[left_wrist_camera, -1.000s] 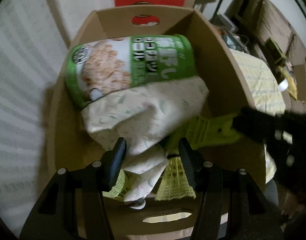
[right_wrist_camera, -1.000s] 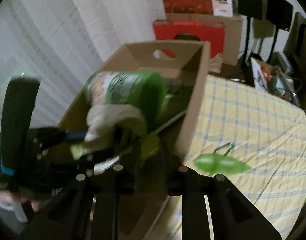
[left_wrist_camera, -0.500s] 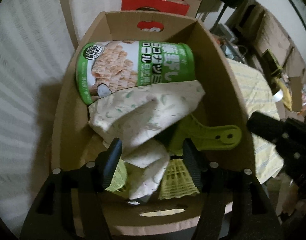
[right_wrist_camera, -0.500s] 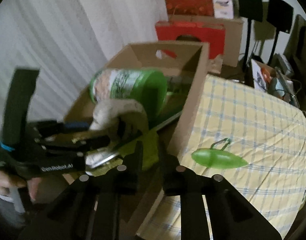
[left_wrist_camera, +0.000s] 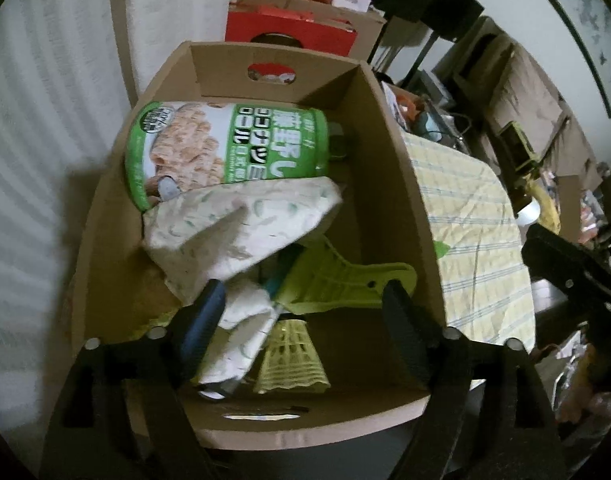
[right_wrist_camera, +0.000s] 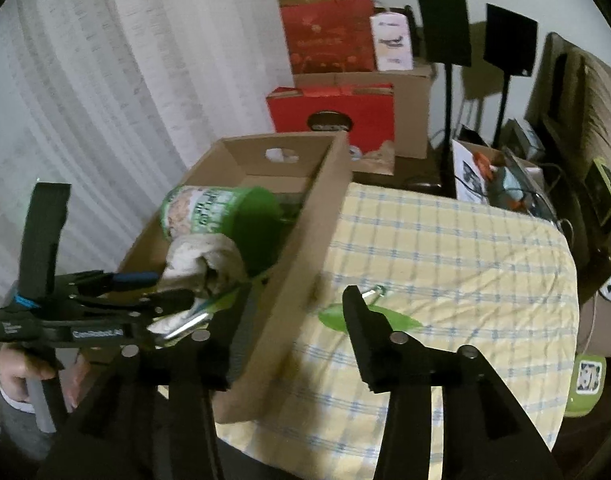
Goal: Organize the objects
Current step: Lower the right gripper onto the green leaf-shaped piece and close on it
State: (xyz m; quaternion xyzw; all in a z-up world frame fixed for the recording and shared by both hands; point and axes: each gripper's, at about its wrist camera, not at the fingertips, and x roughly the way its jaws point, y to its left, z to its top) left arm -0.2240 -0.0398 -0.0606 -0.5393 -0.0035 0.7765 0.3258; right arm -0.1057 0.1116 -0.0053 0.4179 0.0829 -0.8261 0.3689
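Note:
An open cardboard box point(left_wrist_camera: 389, 128) holds a green snack can point(left_wrist_camera: 225, 148) on its side, a leaf-patterned cloth point(left_wrist_camera: 241, 228), a lime-green plastic piece point(left_wrist_camera: 345, 280) and a yellow shuttlecock point(left_wrist_camera: 291, 356). My left gripper point(left_wrist_camera: 301, 320) hangs over the box's near end, jaws opening; the cloth's lower fold lies loose between them, beside the left finger. My right gripper point(right_wrist_camera: 299, 316) hovers over the box's right wall point(right_wrist_camera: 305, 240), jaws opening and gripping nothing. A green leaf-shaped tag point(right_wrist_camera: 405, 322) with a metal clip lies on the tablecloth behind its right finger. The right wrist view also shows the left gripper point(right_wrist_camera: 165, 290).
The box stands at the left edge of a table under a yellow checked cloth point(right_wrist_camera: 445, 260). Red and brown cartons point(right_wrist_camera: 329, 116) are stacked behind it, with black stands point(right_wrist_camera: 445, 28) and clutter at the right. A curtain hangs at the left. A hand point(right_wrist_camera: 21, 368) grips the left tool.
The left jaws have spread wide and risen, letting go of the cloth. The right gripper has released the lime-green piece into the box, opened, and drawn back toward the tablecloth.

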